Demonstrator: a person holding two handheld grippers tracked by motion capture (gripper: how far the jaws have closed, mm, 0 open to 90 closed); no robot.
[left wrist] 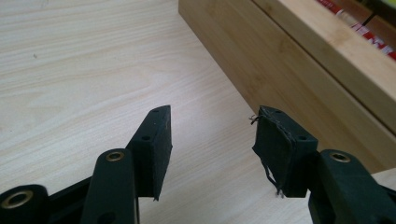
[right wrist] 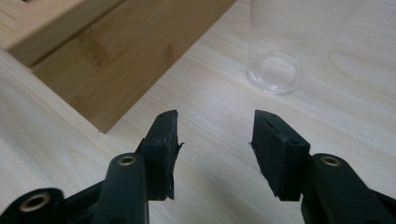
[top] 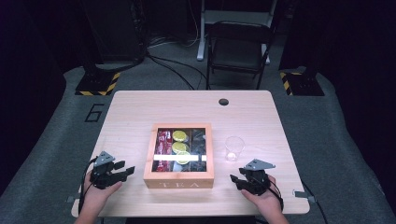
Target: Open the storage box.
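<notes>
Pale wooden table [top: 140,107] — tea box [top: 179,179] between two open, empty tools — left tool [top: 125,171], right tool [top: 235,179].

tea box [top: 178,179] | wooden, glass lid shut | table centre, upright

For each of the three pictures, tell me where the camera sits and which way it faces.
High view: above the person's side, facing forward and down on the pale wooden table; both hands show, with the left hand-held gripper and right hand-held gripper.
Left gripper view: rides the left hand-held gripper, facing the side of the lidded wooden tea box.
Right gripper view: rides the right hand-held gripper, facing the clear plastic cup.
Shared: the box and the table show in all three views.
</notes>
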